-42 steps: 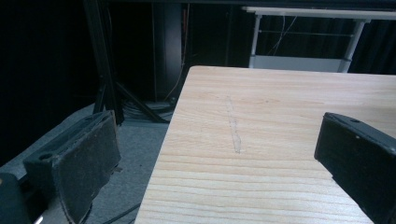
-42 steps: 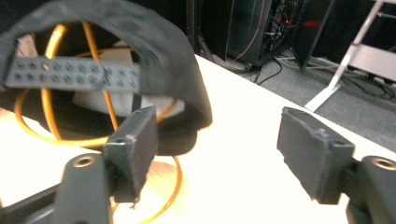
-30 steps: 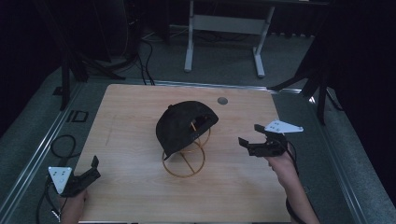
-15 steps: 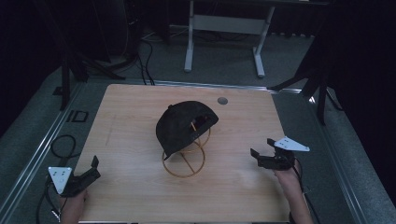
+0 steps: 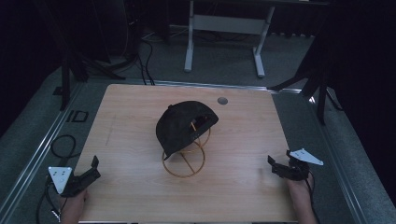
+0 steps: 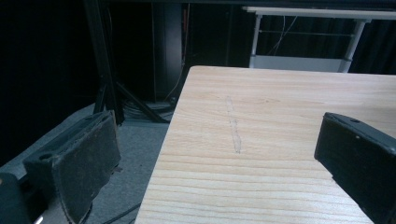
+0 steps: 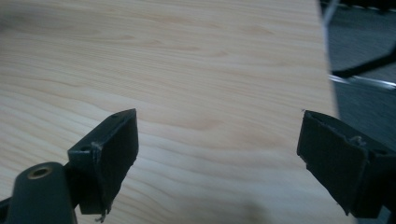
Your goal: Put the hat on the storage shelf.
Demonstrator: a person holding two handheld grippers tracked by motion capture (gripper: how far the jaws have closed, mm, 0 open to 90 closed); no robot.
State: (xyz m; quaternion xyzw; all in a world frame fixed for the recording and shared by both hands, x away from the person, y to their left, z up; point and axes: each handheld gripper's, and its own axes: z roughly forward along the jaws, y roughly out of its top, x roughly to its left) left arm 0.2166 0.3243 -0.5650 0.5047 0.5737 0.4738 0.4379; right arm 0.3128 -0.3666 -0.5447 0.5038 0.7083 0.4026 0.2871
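The one readable marking is on the grey floor [image 5: 42,140] just beside the far-left corner of the tabletop [image 5: 243,140]: two dark outlined letters that look like "ID" [image 5: 80,116] in the high view. On the tabletop itself, on the black cap [image 5: 180,125] and on the wire stand [image 5: 184,161], no writing, brand or number can be made out.

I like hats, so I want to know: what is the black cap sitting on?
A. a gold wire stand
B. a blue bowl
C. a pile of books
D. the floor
A: in the high view the black cap rests tilted on top of a gold wire stand in the middle of the wooden table.
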